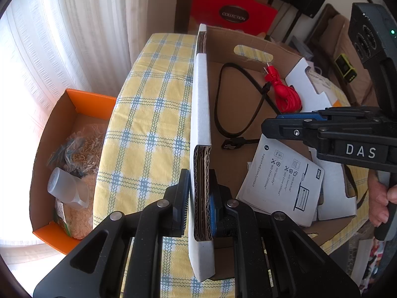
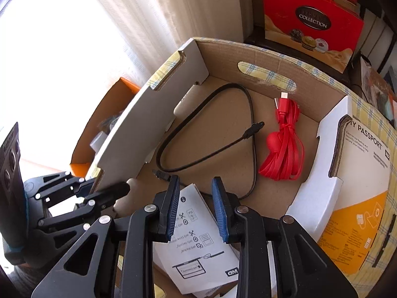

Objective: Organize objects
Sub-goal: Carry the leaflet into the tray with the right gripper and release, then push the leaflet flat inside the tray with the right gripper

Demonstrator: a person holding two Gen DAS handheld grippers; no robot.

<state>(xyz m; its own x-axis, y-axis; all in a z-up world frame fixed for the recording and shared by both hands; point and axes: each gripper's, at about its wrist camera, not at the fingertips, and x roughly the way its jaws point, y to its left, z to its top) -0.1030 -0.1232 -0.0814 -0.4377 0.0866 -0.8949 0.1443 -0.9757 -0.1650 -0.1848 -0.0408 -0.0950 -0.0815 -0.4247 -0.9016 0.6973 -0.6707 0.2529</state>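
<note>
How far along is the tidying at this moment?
Partway. Already in the cardboard box: the black cable, the red cable bundle and the WD leaflet. In hand: the left gripper clamps the box's side wall, while the right gripper hovers open over the leaflet. The My Passport package leans at the box's right edge, seemingly left to place.

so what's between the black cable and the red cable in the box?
Nothing: bare cardboard floor separates the black cable from the red cable; they lie apart. Right wrist view shows it best.

Left hand-held gripper (image 1: 198,198) clamped; right hand-held gripper (image 2: 196,208) parted.
</note>
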